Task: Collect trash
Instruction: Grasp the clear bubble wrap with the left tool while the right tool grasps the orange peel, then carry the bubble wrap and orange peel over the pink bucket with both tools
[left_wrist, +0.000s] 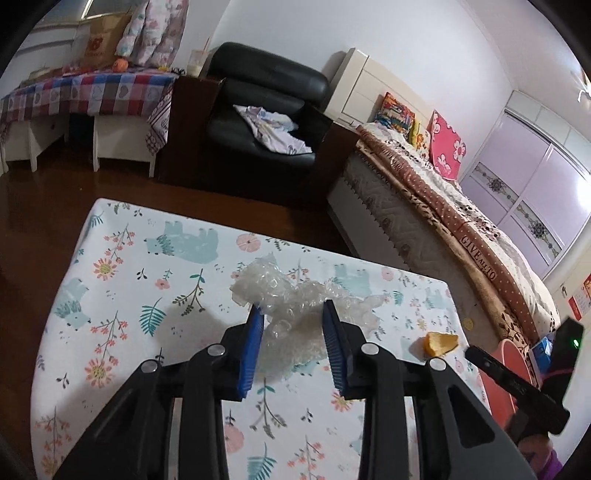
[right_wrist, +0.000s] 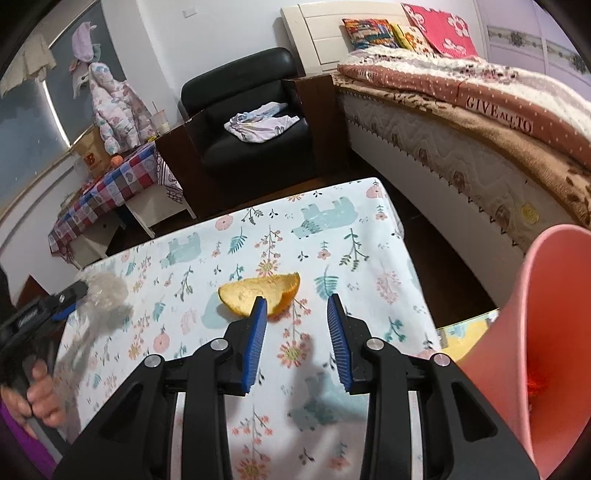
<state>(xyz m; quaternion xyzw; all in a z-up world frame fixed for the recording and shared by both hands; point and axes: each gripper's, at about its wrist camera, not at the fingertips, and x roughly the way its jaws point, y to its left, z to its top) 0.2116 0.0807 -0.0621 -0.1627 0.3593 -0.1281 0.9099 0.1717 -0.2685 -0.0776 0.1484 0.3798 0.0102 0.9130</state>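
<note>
A crumpled wad of clear plastic wrap (left_wrist: 295, 295) lies on the table's floral cloth (left_wrist: 147, 277). My left gripper (left_wrist: 291, 308) has its blue pads against both sides of the wad, which fills the gap between them. To its right lies a piece of orange peel (left_wrist: 441, 343). In the right wrist view the orange peel (right_wrist: 258, 295) sits just beyond the left fingertip of my right gripper (right_wrist: 297, 301), which stands open over the cloth (right_wrist: 332, 240) with nothing between its pads. A pink bin (right_wrist: 535, 332) stands beside the table on the right.
A black armchair (left_wrist: 266, 110) with a crumpled cloth on its seat stands beyond the table. A bed (left_wrist: 443, 221) runs along the right. A low table with a checked cloth (left_wrist: 92, 92) is at the far left. A hand (right_wrist: 40, 398) holds the left gripper.
</note>
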